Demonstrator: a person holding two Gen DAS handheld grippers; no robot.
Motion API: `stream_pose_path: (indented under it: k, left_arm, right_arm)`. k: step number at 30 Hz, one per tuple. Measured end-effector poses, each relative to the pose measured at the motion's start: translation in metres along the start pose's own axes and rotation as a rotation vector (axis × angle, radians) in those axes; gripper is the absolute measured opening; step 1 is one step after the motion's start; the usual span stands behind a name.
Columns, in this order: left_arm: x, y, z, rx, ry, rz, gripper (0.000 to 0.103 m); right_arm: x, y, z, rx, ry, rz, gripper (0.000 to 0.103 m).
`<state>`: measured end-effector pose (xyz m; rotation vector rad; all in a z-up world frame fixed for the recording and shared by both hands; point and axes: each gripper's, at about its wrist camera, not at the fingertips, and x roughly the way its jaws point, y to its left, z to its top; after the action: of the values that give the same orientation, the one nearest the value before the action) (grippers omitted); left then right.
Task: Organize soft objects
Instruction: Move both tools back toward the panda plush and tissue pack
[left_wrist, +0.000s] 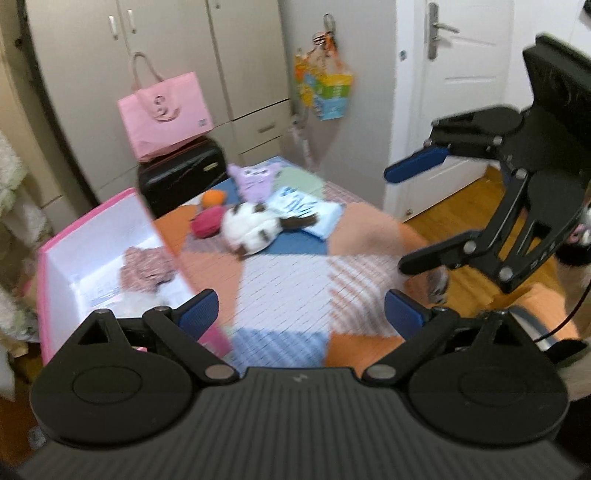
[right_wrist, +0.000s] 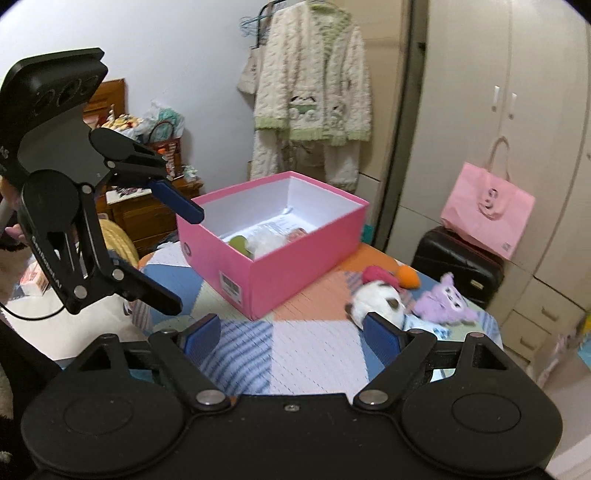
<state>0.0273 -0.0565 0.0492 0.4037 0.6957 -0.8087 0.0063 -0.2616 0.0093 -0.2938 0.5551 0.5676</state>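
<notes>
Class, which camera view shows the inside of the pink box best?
The right wrist view: the box sits whole, its open top facing the camera, contents visible. The left wrist view shows only part of it, blurred at the frame's left.

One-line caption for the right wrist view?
Both tools open above patchwork bed; pink box partly filled, plush toys left beside it.

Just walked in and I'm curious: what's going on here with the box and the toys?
A person is tidying soft toys off a patchwork bed cover into an open pink cardboard box, which already holds a few soft things. Both hand-held grippers, left gripper and right gripper, are open and empty. A white-and-brown plush animal, a purple plush creature, a magenta soft ball and an orange soft ball lie on the cover beside the box.
</notes>
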Motion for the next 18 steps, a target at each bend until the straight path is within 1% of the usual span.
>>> stream_pose_path:
  k: [2, 4, 7, 11, 14, 18]
  left_arm:
    - [0.010, -0.004, 0.004, -0.008, -0.008, -0.037, 0.098]
    - [0.020, -0.007, 0.009, -0.009, -0.012, -0.057, 0.098]
    - [0.035, -0.009, 0.014, -0.016, -0.017, -0.071, 0.098]
    - [0.060, -0.003, 0.020, -0.061, -0.016, -0.093, 0.097]
    - [0.077, 0.005, 0.023, -0.102, -0.021, -0.088, 0.097]
    - [0.098, 0.017, 0.026, -0.166, -0.038, -0.051, 0.097]
  right_arm:
    - [-0.001, -0.007, -0.009, 0.025, -0.002, -0.012, 0.088]
    - [-0.001, -0.013, -0.017, 0.036, -0.003, -0.032, 0.088]
    - [0.003, -0.023, -0.027, 0.047, -0.002, -0.066, 0.088]
    - [0.012, -0.037, -0.037, 0.051, -0.010, -0.077, 0.088]
    - [0.025, -0.047, -0.045, 0.041, -0.020, -0.067, 0.088]
    - [0.049, -0.059, -0.055, 0.018, -0.042, -0.059, 0.088]
